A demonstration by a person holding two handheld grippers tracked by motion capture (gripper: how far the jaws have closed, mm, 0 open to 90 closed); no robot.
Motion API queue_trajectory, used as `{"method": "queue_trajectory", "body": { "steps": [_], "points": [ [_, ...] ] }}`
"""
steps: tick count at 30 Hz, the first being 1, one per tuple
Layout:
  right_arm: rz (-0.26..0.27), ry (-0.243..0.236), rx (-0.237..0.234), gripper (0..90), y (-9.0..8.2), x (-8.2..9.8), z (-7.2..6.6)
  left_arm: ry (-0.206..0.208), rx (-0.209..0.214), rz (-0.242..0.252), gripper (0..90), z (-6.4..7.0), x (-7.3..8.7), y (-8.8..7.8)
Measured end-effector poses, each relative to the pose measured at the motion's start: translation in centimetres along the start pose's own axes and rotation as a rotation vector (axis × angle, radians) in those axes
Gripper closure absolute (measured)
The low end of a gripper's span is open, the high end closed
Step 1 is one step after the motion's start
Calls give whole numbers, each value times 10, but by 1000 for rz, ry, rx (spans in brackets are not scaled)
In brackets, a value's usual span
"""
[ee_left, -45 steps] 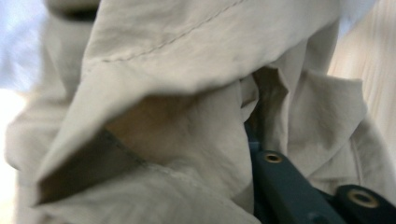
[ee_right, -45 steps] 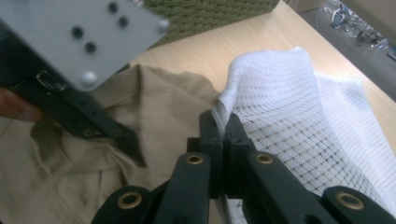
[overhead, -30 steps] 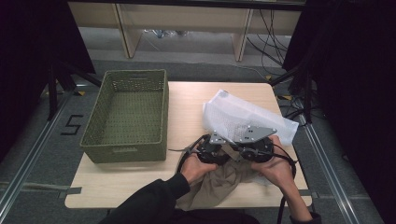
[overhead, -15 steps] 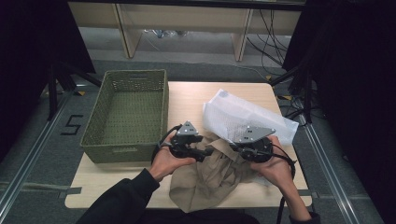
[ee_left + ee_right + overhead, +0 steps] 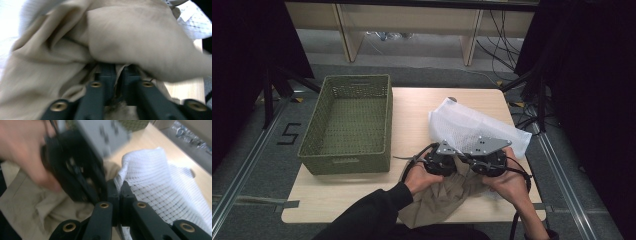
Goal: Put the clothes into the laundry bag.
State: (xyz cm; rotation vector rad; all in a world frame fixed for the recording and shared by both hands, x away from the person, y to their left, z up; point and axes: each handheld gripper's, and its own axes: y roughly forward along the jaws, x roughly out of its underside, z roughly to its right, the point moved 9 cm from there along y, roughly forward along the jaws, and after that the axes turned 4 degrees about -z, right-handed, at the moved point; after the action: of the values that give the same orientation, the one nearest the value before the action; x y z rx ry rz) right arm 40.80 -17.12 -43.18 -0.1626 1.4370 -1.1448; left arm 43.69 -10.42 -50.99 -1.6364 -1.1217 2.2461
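green basket (image 5: 347,122) holds nothing | beige cloth (image 5: 439,192), white mesh bag (image 5: 472,127) on table (image 5: 412,110)

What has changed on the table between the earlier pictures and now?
The left gripper, which had swung out toward the green basket, has come back beside the right gripper above the beige garment. Its jaws have just been closing, with beige cloth between them. The right gripper stays shut at the garment's edge. Basket and white mesh bag have not moved.
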Motion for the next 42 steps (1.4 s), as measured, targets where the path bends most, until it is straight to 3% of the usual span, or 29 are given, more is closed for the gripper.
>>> {"method": "queue_trajectory", "body": {
  "steps": [4, 6, 8, 9, 11, 12, 13, 14, 15, 17, 19, 20, 21, 22, 23, 24, 25, 28, 30, 33, 35, 37, 39, 42],
  "points": [
    [-57, 12, -24, 899, 16, 18, -6, -35, -8, 33, 494, -8, 5, -37],
    [-64, 29, -25, 898, 18, 19, -5, -41, -50, 67, 418, -23, 4, -53],
    [-55, 17, -20, 898, 16, 16, -4, -90, -96, 69, 370, -43, 6, -60],
    [-47, 13, -13, 898, 14, 14, -3, -103, -95, 58, 340, -48, 8, -59],
    [-42, 16, -9, 898, 11, 12, -2, -106, -92, -10, 310, -64, 17, -49],
    [-39, 15, -8, 898, 10, 12, -1, -140, -98, -15, 292, -70, 20, -43],
    [-40, 32, -2, 898, 9, 12, -1, -148, -87, -19, 263, -73, 21, -36],
    [-29, 15, -6, 898, 9, 10, 1, -146, -67, -20, 262, -75, 21, -30],
    [-28, 20, -2, 898, 9, 10, 1, -165, -46, 2, 263, -74, 19, -21],
    [-20, 24, 4, 898, 9, 9, 4, -161, -18, 14, 256, -69, 15, -10],
    [-19, 34, 7, 898, 9, 9, 7, -103, -13, 2, 257, -63, 12, 2],
    [-16, 29, 7, 898, 10, 8, 8, -67, -5, 6, 281, -60, 10, 7],
    [-17, 33, 12, 898, 11, 8, 9, -30, 14, 20, 360, -57, 7, 9],
    [-13, 31, 17, 898, 11, 8, 11, -13, 36, 37, 544, -51, 4, 10],
    [-13, 43, 23, 898, 11, 7, 12, 12, 26, 36, 661, -46, 3, 11],
    [-10, 40, 25, 898, 12, 7, 13, 55, 33, 24, 731, -39, 3, 12],
    [-2, 43, 33, 898, 12, 5, 16, 67, 45, 19, 787, -34, 3, 11],
    [5, 61, 34, 898, 14, 2, 18, 73, 53, 20, 832, -20, 2, 12],
    [8, 46, 31, 898, 16, 0, 18, 66, 22, 19, 848, -17, 0, 11],
    [25, 31, 14, 898, 14, -7, 12, 46, -18, 53, 868, -15, -9, 8],
    [36, 33, 9, 898, 11, -10, 9, 36, 1, 91, 872, -11, -17, 5],
    [55, 29, 9, 898, 6, -15, 8, 30, -23, 101, 872, -10, -24, 0],
    [66, 29, 9, 898, 1, -17, 8, -8, -43, 104, 871, -14, -27, -2],
    [68, 36, 1, 898, -3, -14, 5, -39, -78, 81, 846, -27, -18, 4]
  ]
}}
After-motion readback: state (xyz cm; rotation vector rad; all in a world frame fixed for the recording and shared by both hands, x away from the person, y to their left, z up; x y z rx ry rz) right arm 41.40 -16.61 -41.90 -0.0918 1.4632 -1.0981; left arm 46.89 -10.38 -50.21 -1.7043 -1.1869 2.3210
